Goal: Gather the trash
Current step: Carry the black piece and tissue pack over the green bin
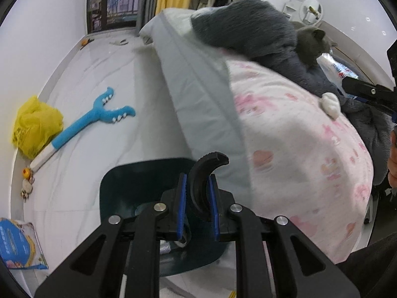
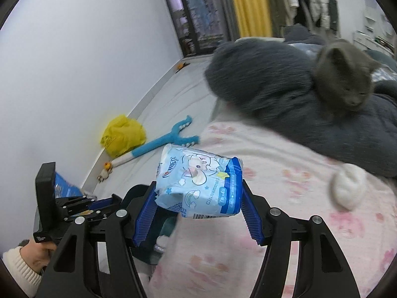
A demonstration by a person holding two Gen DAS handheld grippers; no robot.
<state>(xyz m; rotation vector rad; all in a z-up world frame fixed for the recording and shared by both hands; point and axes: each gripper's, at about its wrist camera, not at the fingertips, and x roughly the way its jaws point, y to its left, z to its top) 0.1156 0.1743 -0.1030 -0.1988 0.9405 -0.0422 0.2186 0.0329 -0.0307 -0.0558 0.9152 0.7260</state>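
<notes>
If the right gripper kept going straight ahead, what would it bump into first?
Probably the pink patterned blanket. The right gripper already carries the blue tissue pack, and the blanket mound rises just beyond it. The grey cat sits farther back and to the right. Depth is hard to judge.

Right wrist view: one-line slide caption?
Right tool holds a blue tissue pack over the pink bedding; grey cat watches.
</notes>
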